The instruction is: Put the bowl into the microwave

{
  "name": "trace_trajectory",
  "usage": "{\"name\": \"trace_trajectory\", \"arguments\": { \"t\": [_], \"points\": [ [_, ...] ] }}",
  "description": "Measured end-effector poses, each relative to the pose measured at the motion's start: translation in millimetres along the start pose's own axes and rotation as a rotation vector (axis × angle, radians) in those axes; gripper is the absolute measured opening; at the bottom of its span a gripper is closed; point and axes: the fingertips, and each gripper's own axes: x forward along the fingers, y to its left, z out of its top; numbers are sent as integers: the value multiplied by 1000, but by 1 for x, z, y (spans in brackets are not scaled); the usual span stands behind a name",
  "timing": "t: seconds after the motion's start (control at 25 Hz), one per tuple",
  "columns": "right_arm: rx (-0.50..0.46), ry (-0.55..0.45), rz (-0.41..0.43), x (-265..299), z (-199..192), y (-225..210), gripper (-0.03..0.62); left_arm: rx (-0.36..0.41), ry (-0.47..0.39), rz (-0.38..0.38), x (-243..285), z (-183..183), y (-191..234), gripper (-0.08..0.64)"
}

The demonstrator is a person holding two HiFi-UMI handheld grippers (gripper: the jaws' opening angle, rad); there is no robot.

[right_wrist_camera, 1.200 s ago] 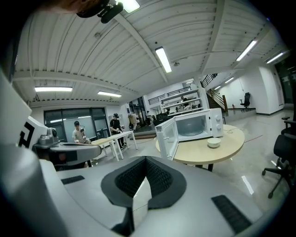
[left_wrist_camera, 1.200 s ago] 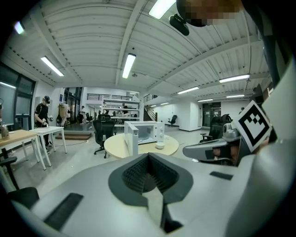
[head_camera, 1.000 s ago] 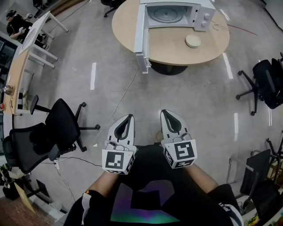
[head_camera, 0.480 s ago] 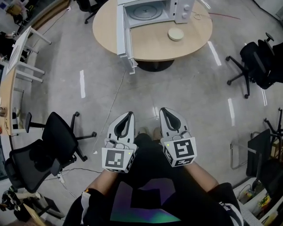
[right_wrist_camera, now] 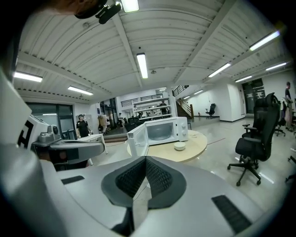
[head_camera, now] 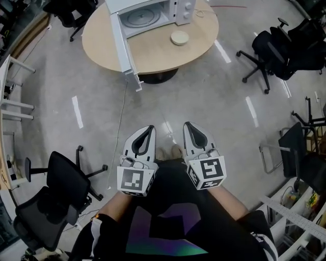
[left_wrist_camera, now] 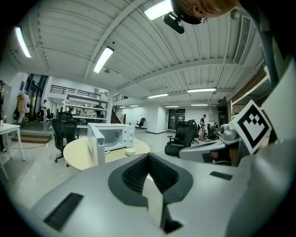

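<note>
Grey concrete floor [head_camera: 204, 97] lies between me and a round wooden table [head_camera: 102, 46], well ahead. On it sits a white microwave [head_camera: 153, 12] with its door [head_camera: 122, 46] swung open. The pale bowl [head_camera: 179, 37] rests on the tabletop just in front of it. Over the last second the table has slid left in the head view but come no closer. My left gripper [head_camera: 150, 128] and right gripper [head_camera: 187, 125] stay at my waist, jaws pressed together, holding nothing. I judge the approach is barely begun.

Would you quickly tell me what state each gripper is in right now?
Left gripper: closed, holding nothing.
Right gripper: closed, holding nothing.
</note>
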Motion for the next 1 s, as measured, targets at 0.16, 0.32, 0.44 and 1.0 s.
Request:
{"name": "trace_trajectory", "arguments": {
  "t": [0.16,0.32,0.44,1.0],
  "points": [
    [6,8,-63,-3,-3,4,15,-9,-6,-67,-1,-8,3,46],
    [-3,27,-113,-6,-9,9,15,-25,-1,-126,-3,-15,6,46],
    [-11,36,-141,-10,-12,13,15,-32,-11,-149,-6,-17,8,46],
    [-33,11,-155,-9,1,3,15,-24,-75,-154,5,-2,8,46]
  ]
}}
